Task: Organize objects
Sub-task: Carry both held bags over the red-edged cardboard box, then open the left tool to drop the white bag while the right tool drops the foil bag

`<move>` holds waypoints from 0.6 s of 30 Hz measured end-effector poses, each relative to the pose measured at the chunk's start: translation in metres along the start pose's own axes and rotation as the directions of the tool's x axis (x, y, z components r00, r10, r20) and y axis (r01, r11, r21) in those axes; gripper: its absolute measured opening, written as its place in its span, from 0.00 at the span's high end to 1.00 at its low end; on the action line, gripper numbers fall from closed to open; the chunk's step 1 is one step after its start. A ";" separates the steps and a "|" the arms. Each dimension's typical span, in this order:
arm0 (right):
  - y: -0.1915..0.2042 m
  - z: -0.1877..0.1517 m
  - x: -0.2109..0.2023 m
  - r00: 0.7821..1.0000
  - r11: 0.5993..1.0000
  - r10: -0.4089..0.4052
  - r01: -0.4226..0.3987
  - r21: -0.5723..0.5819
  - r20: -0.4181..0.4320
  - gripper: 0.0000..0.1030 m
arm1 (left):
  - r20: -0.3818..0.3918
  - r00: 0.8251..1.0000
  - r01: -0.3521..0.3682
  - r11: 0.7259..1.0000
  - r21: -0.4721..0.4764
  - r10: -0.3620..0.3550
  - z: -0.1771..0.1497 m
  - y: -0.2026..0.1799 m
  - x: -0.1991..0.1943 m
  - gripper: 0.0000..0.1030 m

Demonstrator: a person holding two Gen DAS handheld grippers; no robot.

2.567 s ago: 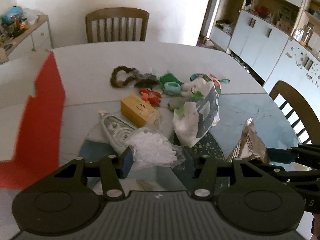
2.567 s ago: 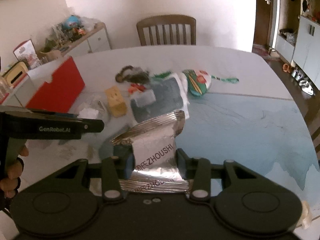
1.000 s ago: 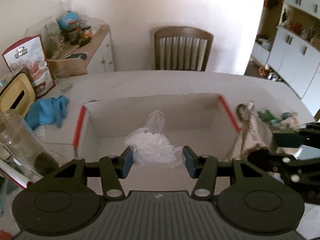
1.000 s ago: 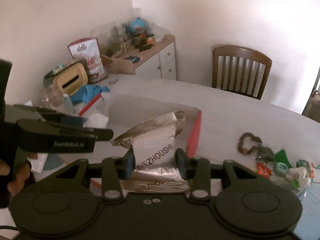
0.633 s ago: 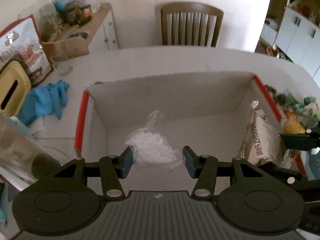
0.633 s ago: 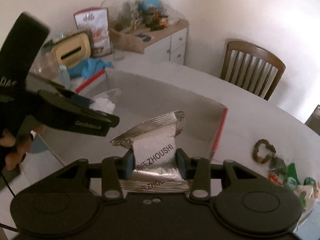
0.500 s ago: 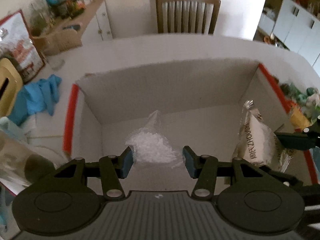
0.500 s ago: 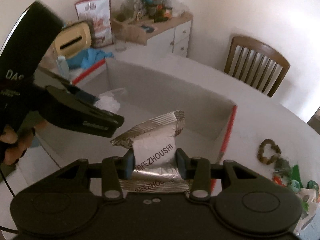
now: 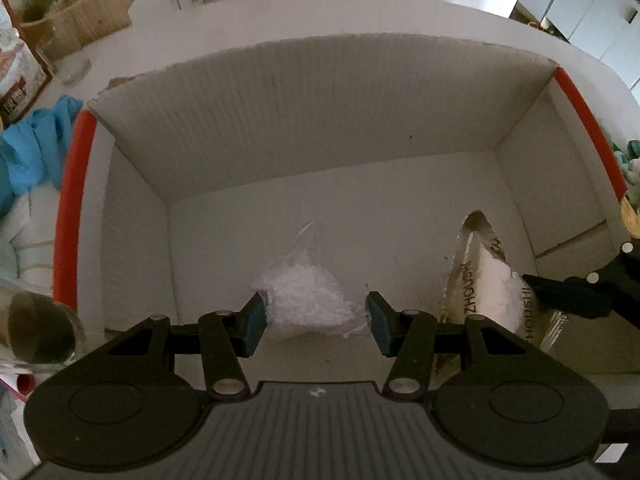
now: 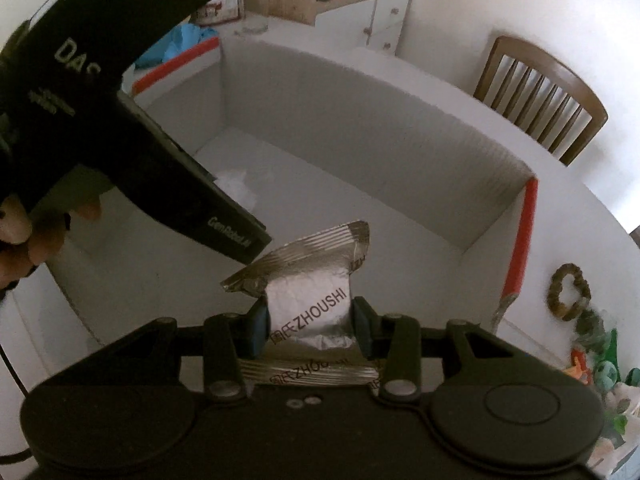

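Change in view: you have swung both tools away from the pile of small things and down over the box; a couple of seconds ago the left wrist camera faced that pile, now it looks almost straight into the box.
Box (image 9: 328,128): white cardboard with red rims, open at the top, standing on the tabletop; its floor now fills most of your left wrist view.
Tabletop (image 10: 568,208): pale and rounded, carrying the box, with a brown ring-shaped item (image 10: 568,290) and small colourful things well to the right of it.
Room: a wooden chair (image 10: 540,96) stands behind the tabletop; a white sideboard (image 10: 360,4) with clutter sits against the wall; a blue cloth (image 9: 36,144) lies just left of the box.
Left tool (image 9: 314,320): you still have it clenched on the clear bag of white bits (image 9: 304,296), held low inside the box, above its floor.
Right tool (image 10: 310,326): it stays clamped on the silver foil packet (image 10: 312,304) printed ZHOUSHI, inside the box towards its right end.
Hand (image 10: 24,236): your fingers show at the left edge of the right wrist view, gripping the left tool's handle.
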State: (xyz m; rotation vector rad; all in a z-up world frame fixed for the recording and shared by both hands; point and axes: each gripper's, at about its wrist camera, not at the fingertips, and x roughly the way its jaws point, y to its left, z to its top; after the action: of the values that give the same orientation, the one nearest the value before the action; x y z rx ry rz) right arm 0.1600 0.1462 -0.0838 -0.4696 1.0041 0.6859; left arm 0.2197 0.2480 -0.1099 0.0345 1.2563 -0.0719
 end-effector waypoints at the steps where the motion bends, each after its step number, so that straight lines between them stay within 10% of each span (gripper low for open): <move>1: 0.000 0.000 0.002 1.000 1.000 0.000 0.000 0.002 -0.006 0.60 | -0.008 1.000 0.003 1.000 0.004 -0.003 0.000 0.000 0.001 0.48; 18: -0.004 0.003 0.006 1.000 1.000 0.015 -0.015 0.013 -0.015 0.51 | -0.042 0.999 0.030 0.999 -0.030 -0.031 -0.002 0.001 -0.005 0.31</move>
State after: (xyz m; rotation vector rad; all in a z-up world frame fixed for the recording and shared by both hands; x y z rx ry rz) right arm 0.1668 0.1476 -0.0873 -0.4570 1.0266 0.6900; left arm 0.2160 0.2498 -0.1061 -0.0090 1.3004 -0.0791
